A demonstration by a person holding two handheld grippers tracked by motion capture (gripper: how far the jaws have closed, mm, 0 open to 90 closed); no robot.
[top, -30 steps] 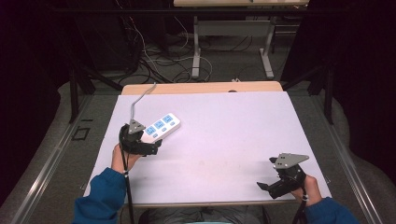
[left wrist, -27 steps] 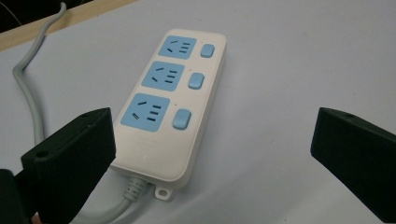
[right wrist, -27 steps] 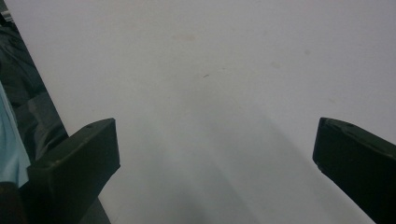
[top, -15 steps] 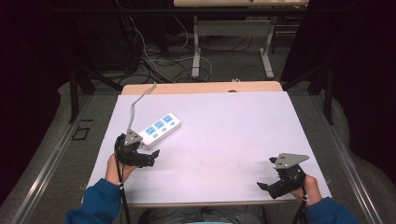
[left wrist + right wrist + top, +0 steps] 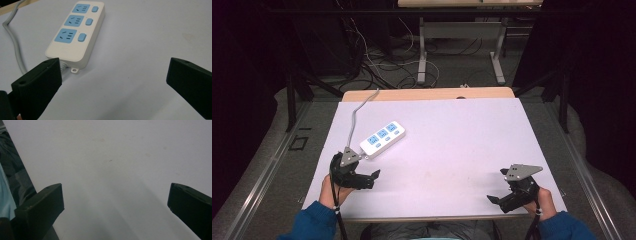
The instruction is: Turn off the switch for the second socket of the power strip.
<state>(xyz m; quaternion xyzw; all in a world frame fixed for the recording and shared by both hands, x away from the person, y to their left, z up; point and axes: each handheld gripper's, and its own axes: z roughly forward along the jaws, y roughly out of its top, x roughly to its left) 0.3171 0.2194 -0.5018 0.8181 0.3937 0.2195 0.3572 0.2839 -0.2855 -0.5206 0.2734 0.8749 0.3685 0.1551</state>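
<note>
1. Two handheld grippers rested over the white-covered desk (image 5: 452, 145), one at each near corner, and both were released with nothing between their jaws.
2. No container stood on the desk; the one object was a white power strip (image 5: 383, 139) with three blue sockets and three blue switches, lying flat in the left half of the desk, angled from near-left toward far-right.
3. Its grey cord (image 5: 355, 114) ran from the strip's near-left end toward the far left corner and off over the wooden far edge.
4. In the left gripper view, the power strip (image 5: 76, 35) lay just ahead of the spread jaws, its near end close beside the left jaw but not between them; the cord (image 5: 13, 45) curved off to the left.
5. The left gripper (image 5: 371, 178) sat just near of the strip's near-left end, held by the left hand (image 5: 330, 192) in a blue sleeve.
6. The right gripper (image 5: 497, 194) hovered by the near right corner, well apart from the strip, its jaws wide over bare desk surface.
7. Compared with a second ago, the left gripper had drawn back from the strip toward the near edge, while the strip and the right gripper kept their places.
</note>
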